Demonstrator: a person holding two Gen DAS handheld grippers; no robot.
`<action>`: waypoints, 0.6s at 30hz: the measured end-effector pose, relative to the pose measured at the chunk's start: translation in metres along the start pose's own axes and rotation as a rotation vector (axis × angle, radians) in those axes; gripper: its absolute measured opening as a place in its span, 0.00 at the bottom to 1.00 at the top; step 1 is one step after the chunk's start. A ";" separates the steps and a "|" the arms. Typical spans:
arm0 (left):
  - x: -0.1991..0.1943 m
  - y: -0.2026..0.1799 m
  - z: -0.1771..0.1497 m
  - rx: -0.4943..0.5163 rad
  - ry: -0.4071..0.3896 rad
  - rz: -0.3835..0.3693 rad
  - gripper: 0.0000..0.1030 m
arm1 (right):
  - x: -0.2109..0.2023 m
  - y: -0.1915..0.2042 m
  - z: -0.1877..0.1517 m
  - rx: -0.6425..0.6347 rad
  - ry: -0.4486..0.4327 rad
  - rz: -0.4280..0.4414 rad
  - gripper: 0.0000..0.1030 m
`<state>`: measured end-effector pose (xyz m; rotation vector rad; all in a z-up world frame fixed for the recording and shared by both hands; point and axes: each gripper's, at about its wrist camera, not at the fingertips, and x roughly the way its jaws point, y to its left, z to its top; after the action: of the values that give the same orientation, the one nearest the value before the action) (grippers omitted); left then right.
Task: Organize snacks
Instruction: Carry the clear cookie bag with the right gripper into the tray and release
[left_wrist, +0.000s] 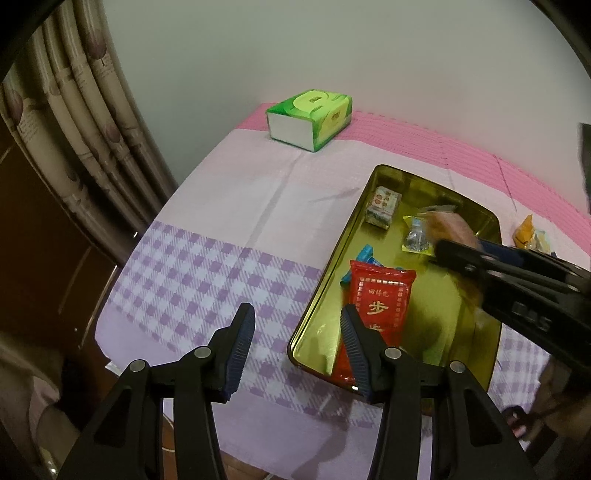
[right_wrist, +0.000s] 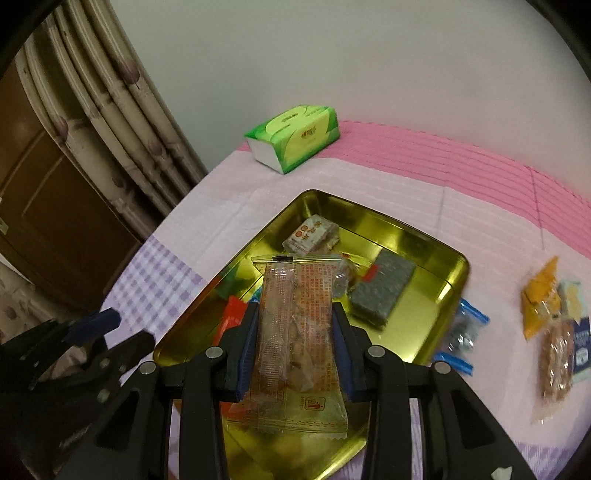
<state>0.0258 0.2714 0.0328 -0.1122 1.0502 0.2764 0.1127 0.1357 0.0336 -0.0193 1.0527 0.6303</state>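
A gold metal tray (left_wrist: 332, 266) (right_wrist: 436, 266) lies on the cloth-covered table. In it are a red packet (left_wrist: 380, 295), a small wrapped block (left_wrist: 382, 206) (right_wrist: 312, 236), a blue-wrapped sweet (left_wrist: 364, 254) and a grey bar (right_wrist: 382, 291). My right gripper (right_wrist: 295, 328) is shut on a clear orange-printed snack packet (right_wrist: 295, 332) and holds it above the tray; it also shows blurred in the left wrist view (left_wrist: 454, 251). My left gripper (left_wrist: 297, 328) is open and empty at the tray's near left rim.
A green tissue pack (left_wrist: 310, 118) (right_wrist: 295, 138) stands at the table's far edge. Loose snacks lie right of the tray: a yellow packet (right_wrist: 539, 295), a clear brown-filled packet (right_wrist: 554, 354) and a blue-edged packet (right_wrist: 461, 332). Curtains (left_wrist: 92, 110) hang left.
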 end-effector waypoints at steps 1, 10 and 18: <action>0.001 0.000 0.000 0.001 0.002 -0.001 0.48 | 0.008 0.001 0.004 -0.009 0.013 -0.013 0.34; 0.004 -0.003 0.000 0.010 0.009 0.002 0.49 | 0.033 0.002 0.014 -0.020 0.037 -0.033 0.34; 0.006 -0.006 -0.002 0.029 0.014 0.004 0.49 | 0.026 -0.007 0.018 0.028 -0.015 -0.001 0.36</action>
<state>0.0289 0.2661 0.0265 -0.0855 1.0679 0.2645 0.1393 0.1473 0.0195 0.0095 1.0470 0.6134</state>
